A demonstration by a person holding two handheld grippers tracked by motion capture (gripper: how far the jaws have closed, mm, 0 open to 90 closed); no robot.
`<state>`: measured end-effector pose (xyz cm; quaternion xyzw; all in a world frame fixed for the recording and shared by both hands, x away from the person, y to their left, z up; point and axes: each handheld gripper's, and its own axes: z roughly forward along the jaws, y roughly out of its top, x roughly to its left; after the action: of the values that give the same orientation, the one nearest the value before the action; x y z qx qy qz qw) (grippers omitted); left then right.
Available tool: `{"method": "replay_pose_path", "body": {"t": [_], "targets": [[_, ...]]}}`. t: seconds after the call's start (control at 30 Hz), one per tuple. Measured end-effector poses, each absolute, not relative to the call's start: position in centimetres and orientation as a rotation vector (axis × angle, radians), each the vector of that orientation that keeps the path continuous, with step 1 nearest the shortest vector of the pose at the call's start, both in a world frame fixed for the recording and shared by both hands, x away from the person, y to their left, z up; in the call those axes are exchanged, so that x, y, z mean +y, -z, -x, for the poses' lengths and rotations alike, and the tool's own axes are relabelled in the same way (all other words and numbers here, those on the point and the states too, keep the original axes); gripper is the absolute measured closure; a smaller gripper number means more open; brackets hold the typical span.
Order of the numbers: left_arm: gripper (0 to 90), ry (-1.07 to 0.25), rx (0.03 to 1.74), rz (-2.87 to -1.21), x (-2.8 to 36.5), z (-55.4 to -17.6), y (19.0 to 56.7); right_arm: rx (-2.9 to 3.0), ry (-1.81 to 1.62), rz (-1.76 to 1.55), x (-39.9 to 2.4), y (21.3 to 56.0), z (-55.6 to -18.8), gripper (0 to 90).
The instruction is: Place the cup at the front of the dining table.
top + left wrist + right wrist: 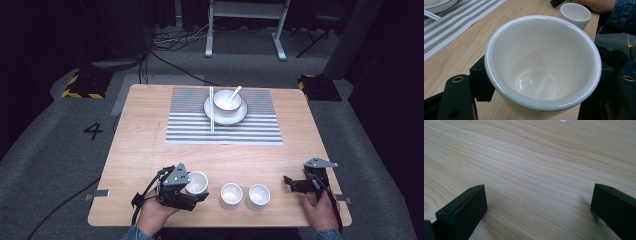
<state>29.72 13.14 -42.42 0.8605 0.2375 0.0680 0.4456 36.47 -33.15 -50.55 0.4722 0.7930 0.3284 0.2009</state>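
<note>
My left gripper (190,189) is near the table's front edge, shut on a white cup (198,181). In the left gripper view the empty cup (541,62) sits between the two black jaws of the left gripper (544,77), which press on its sides. To its right stand two more white cups (231,195) (259,196), one of them the cup (575,13) at the top of the left gripper view. My right gripper (295,183) rests at the front right. It is open over bare wood, with nothing between the jaws of the right gripper (539,205).
A striped placemat (195,127) lies at the far middle of the wooden table (145,150). On it a plate (239,117) carries a bowl (226,101) with a spoon (235,91), and chopsticks (211,112) lie beside it. Cables run across the floor behind.
</note>
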Motion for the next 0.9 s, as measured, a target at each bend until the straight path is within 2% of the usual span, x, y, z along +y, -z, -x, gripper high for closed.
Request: {"method": "replay_pose_path", "body": {"t": [0.47,0.9], "targets": [[26.5,-0.205,0.582,-2.117,13.0,-31.5,39.8,2.215,-0.918,-1.319,-33.2,50.6,-36.5,0.6],[26.5,-0.222,0.633,-2.094,13.7,-34.9,37.9,2.215,-0.918,-1.320,-33.2,50.6,-36.5,0.6]]}}
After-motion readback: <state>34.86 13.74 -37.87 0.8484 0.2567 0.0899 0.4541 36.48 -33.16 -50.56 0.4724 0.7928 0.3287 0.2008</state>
